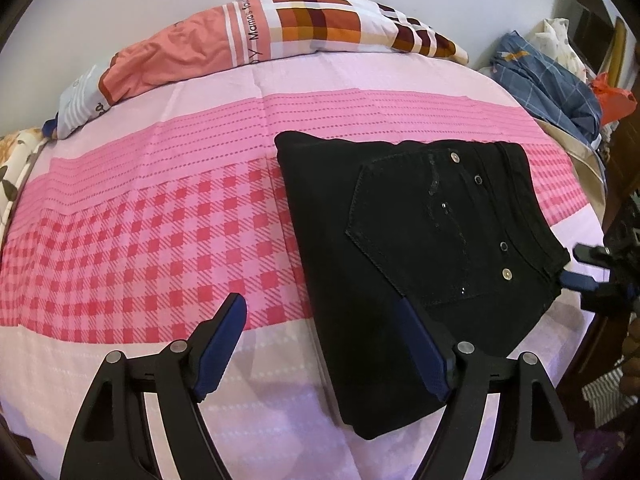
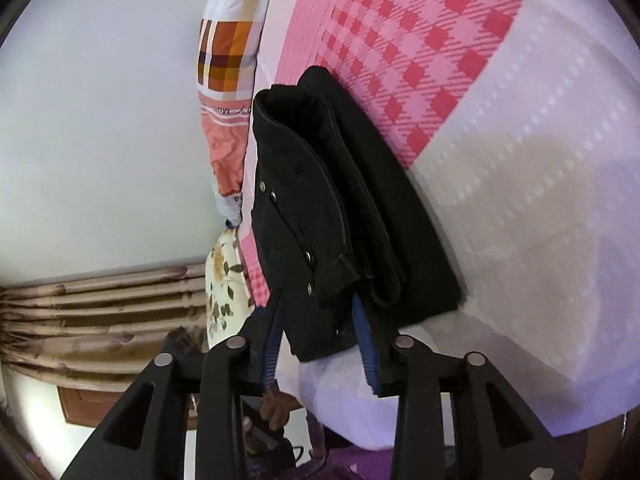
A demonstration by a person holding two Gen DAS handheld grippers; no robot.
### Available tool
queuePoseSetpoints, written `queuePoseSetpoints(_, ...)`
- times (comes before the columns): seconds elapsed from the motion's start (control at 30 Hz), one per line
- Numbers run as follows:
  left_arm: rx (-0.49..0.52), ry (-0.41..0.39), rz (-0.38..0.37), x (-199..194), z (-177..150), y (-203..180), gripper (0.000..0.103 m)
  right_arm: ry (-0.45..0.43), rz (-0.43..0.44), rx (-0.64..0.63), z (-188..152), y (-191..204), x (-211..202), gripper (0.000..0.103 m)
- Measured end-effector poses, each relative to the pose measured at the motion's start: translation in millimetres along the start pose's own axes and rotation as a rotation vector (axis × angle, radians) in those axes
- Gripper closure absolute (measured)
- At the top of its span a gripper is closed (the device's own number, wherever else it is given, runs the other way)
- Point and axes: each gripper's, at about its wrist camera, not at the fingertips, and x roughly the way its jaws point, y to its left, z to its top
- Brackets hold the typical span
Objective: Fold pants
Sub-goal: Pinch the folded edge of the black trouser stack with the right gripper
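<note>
Black pants [image 1: 404, 236] lie folded into a thick rectangle on the pink checked bed sheet [image 1: 140, 240], back pocket and rivets facing up. My left gripper [image 1: 320, 312] is open and empty above the bed, its right finger over the pants' near left edge. My right gripper [image 2: 316, 304] sits at the waistband corner of the pants [image 2: 320, 216], with a blue-padded finger on either side of the folded layers; the jaws stand apart around the cloth. It also shows at the right edge of the left wrist view [image 1: 580, 268].
A patterned pillow [image 1: 280, 36] lies along the far edge of the bed by the white wall. Piled blue checked clothes [image 1: 548, 84] and an orange bag [image 1: 612, 96] sit off the bed's right side. A beige curtain [image 2: 100, 320] hangs beyond the bed.
</note>
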Motion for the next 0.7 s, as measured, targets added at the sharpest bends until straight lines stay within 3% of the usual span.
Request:
queuePoseSetpoints(0.07,-0.001,0.002,-0.002,0,0,0,0.025,-0.02,-0.016,-0.016,2,5,4,0.066)
queuePoseSetpoints(0.1,-0.002,0.004,-0.004,1,0,0,0.025,-0.028,-0.049,-0.05,1,10,6,0.072)
queuePoseSetpoints(0.13,-0.004,0.009,-0.004,2,0,0,0.025,-0.034,-0.081,-0.076,-1,13,7,0.088)
queuePoseSetpoints(0.17,-0.005,0.011,-0.003,2,-1,0,0.025,-0.036,-0.116,-0.101,-2,14,8,0.089)
queuePoseSetpoints(0.3,-0.014,0.016,-0.005,2,-2,2,0.025,-0.066,-0.119,-0.125,-5,16,1,0.091)
queuePoseSetpoints(0.47,-0.023,0.008,0.001,-4,-3,6,0.025,-0.092,-0.068,-0.176,-21,40,-15,0.093)
queuePoseSetpoints(0.53,-0.027,0.007,0.004,-6,-3,8,0.025,-0.093,-0.082,-0.197,-29,45,-21,0.103)
queuePoseSetpoints(0.7,-0.035,0.008,-0.005,-6,-5,10,0.024,-0.113,-0.134,-0.114,-25,9,-31,0.102)
